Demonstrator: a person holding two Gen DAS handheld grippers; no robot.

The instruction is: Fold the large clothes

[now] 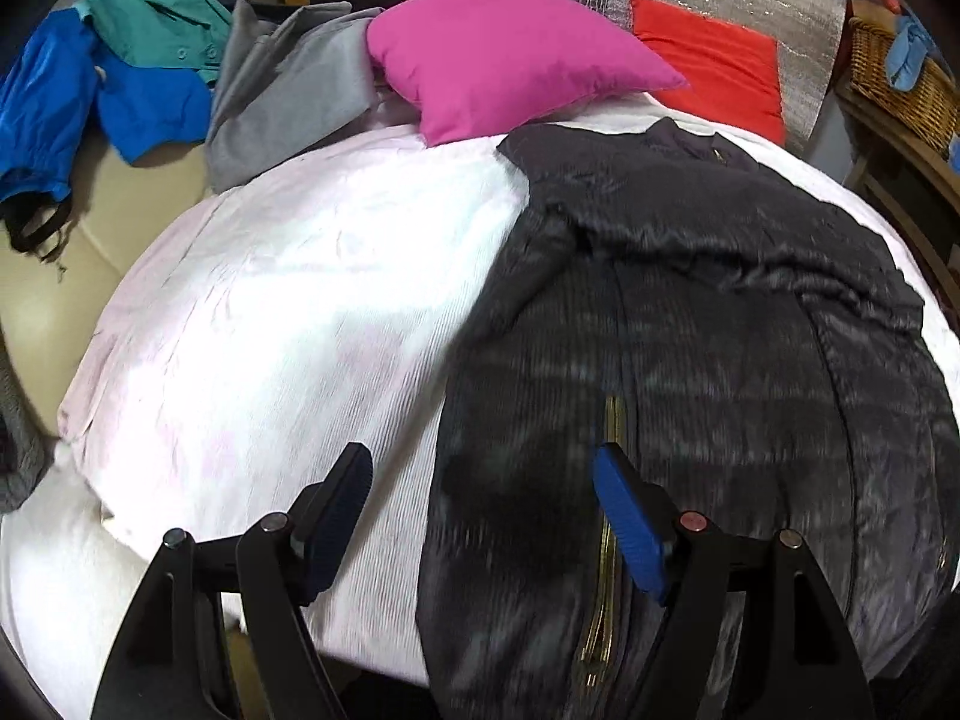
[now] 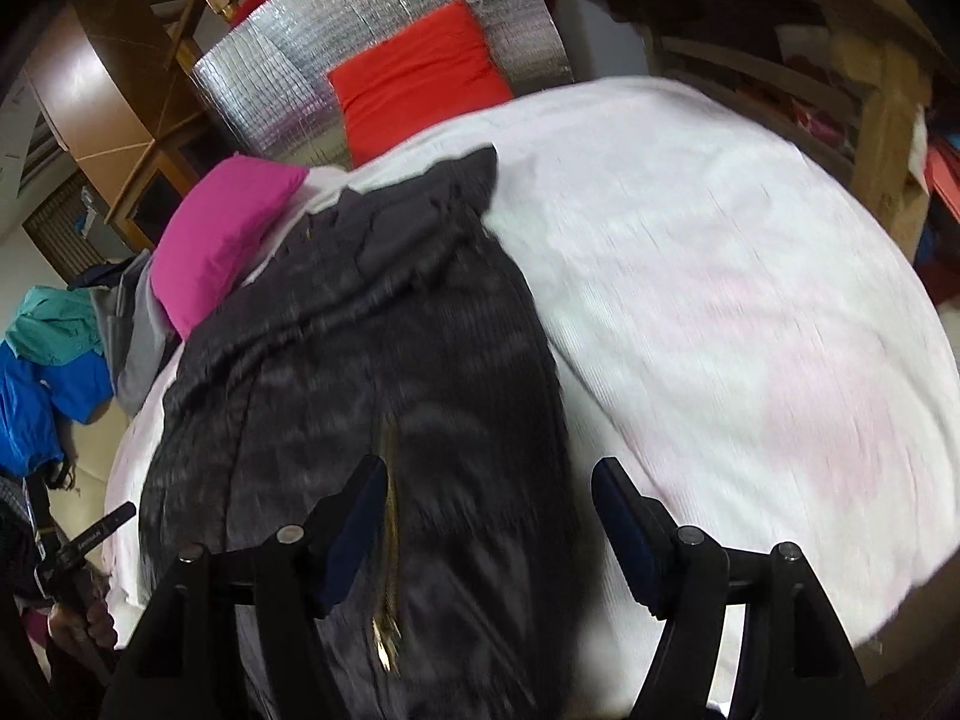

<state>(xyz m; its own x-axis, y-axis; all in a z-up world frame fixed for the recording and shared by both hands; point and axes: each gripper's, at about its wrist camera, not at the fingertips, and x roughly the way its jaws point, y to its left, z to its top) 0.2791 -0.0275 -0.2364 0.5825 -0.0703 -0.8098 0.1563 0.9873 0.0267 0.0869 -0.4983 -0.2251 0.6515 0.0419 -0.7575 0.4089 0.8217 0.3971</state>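
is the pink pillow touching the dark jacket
Cannot tell. In the left wrist view the pink pillow and dark jacket show white sheet between them; in the right wrist view their edges seem to meet.

bare white bedspread (image 1: 270, 312) beside dark jacket (image 1: 690, 312), pillows beyond

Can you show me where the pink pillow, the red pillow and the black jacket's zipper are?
pink pillow (image 1: 504, 54), left wrist view, middle of its face.
red pillow (image 1: 714, 60), left wrist view, middle.
zipper (image 2: 390, 492), right wrist view, gold teeth partway up.

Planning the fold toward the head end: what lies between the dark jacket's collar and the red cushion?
Only bare white bedcover between jacket and red cushion, per the right wrist view.
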